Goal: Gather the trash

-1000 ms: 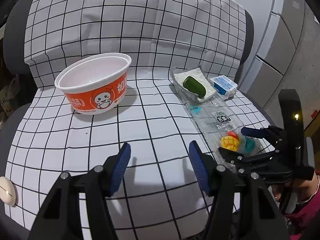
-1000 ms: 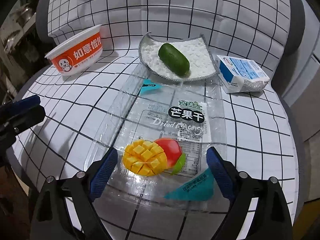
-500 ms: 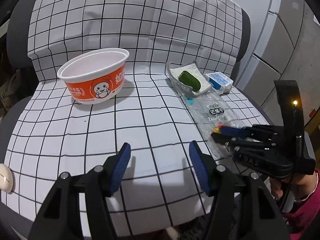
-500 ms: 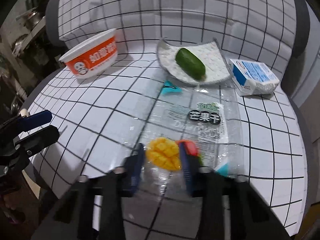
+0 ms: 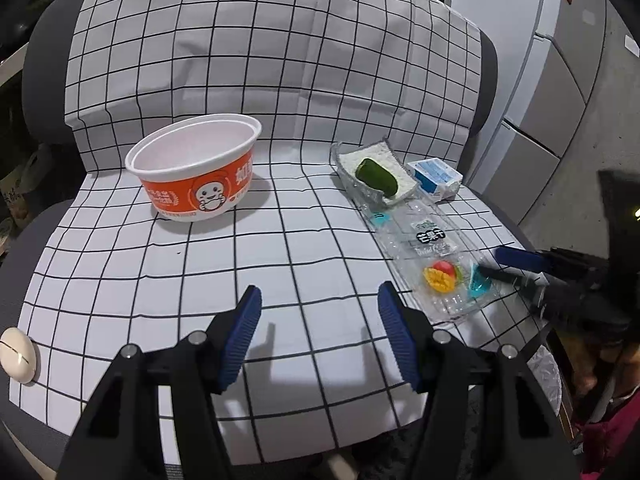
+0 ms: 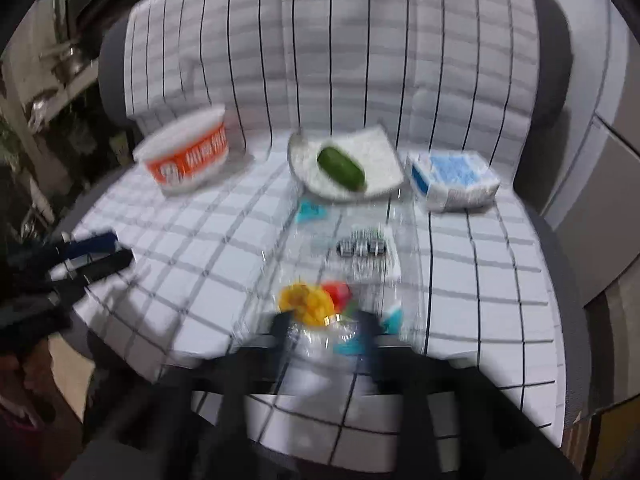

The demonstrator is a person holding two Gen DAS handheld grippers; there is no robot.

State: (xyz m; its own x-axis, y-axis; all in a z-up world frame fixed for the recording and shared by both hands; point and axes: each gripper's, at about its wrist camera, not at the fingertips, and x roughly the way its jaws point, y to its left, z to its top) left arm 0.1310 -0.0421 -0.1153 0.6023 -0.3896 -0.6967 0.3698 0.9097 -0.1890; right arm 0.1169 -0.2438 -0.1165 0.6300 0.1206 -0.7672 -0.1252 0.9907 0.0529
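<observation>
A clear dried-mango wrapper (image 5: 430,254) lies on the checked cloth at the right; in the blurred right wrist view the wrapper (image 6: 344,276) has its near end lifted. My right gripper (image 6: 326,326) is shut on that near end; it also shows in the left wrist view (image 5: 490,266). An orange and white paper bowl (image 5: 196,172) stands at the back left and looks empty. My left gripper (image 5: 320,320) is open and empty above the front of the cloth.
A white dish (image 5: 396,168) holding a green cucumber (image 5: 376,176) sits behind the wrapper, with a blue and white carton (image 5: 436,174) to its right. The cloth covers a grey chair (image 5: 44,52). Grey cabinets (image 5: 560,112) stand at the right.
My right gripper closed on the wrapper's near end and is pulling back and up, lifting that end. My left gripper has drawn back slightly, still open.
</observation>
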